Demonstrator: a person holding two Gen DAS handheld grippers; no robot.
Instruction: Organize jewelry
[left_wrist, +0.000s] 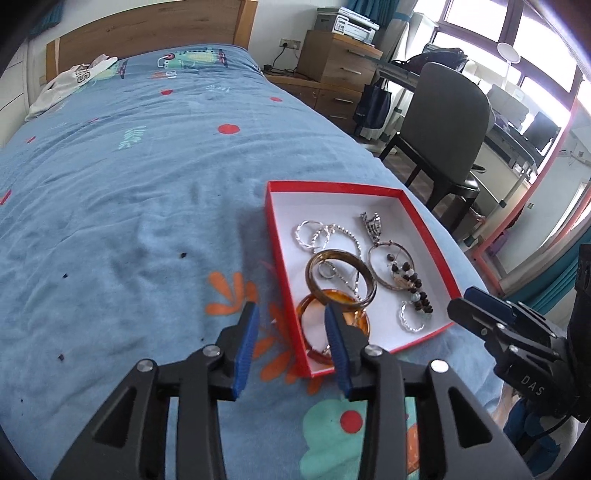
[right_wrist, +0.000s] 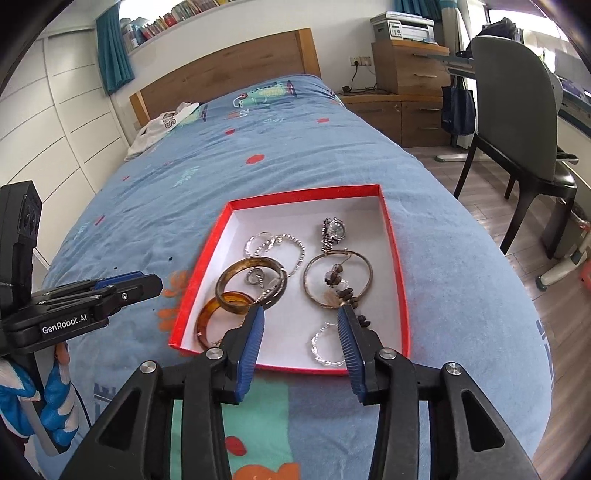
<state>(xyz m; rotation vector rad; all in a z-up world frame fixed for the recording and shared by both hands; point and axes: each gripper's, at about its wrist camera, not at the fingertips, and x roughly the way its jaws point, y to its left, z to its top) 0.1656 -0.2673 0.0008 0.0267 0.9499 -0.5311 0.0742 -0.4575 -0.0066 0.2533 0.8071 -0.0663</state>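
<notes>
Left gripper (left_wrist: 290, 328) and right gripper (right_wrist: 301, 330), fingers apart and holding nothing, are hovering at the near edge of the shallow red cardboard box (right_wrist: 400, 291) on the blue patterned bedspread (left_wrist: 129, 206). Inside it, amber bangles (right_wrist: 231, 301), silver rings (right_wrist: 275, 245) and a beaded hoop (right_wrist: 338, 278) are lying gathered, some overlapping, fitting either a finished tidy or a sort under way.

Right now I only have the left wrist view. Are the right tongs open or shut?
Observer: Open. The right tongs hold nothing, seen from their own camera.
Operator: What is the silvery piece far back in the box?
Observer: A wristwatch with a round dial, lying in the red box just beyond the big hoop.
Operator: What sits nearest the right tongs?
Observer: A twisted silver ring, in line with the gap between their fingers.
</notes>
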